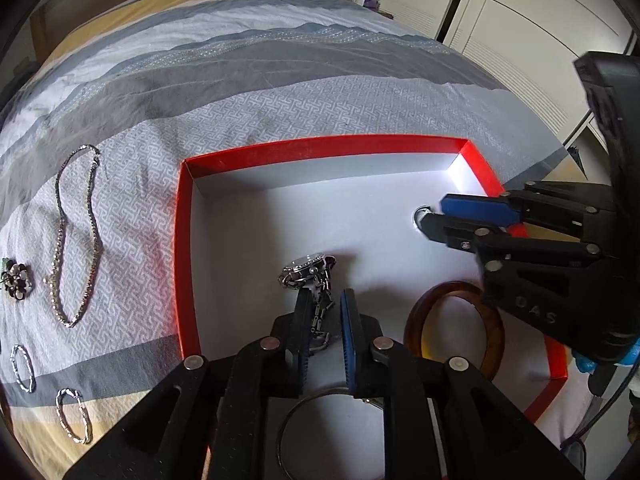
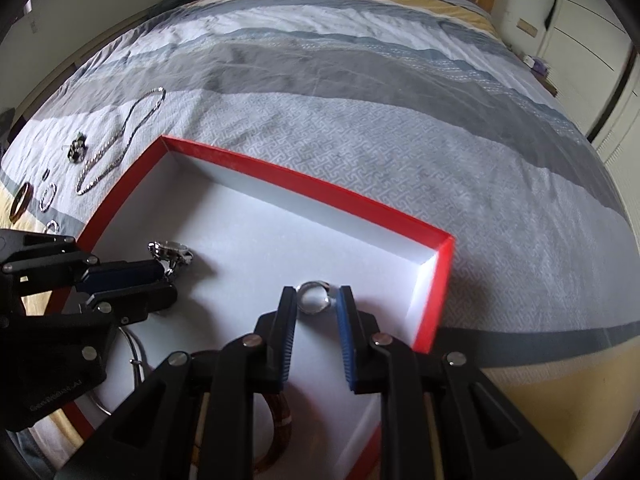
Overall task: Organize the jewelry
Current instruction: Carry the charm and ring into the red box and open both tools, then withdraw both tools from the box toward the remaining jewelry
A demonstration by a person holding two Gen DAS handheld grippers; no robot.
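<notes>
A: Wristwatch (image 1: pixel 306 270) lies in the red box (image 1: pixel 320 146), its band between the left claw (image 1: pixel 325 330) fingers, running along them; jaws narrow, grip uncertain.

B: Right claw (image 2: pixel 316 312)?

A: Small ring (image 2: pixel 315 298) sits at its tips, jaws slightly parted, pads not clearly pressing. Necklace (image 1: pixel 76 236) remains on the bed, left.
</notes>
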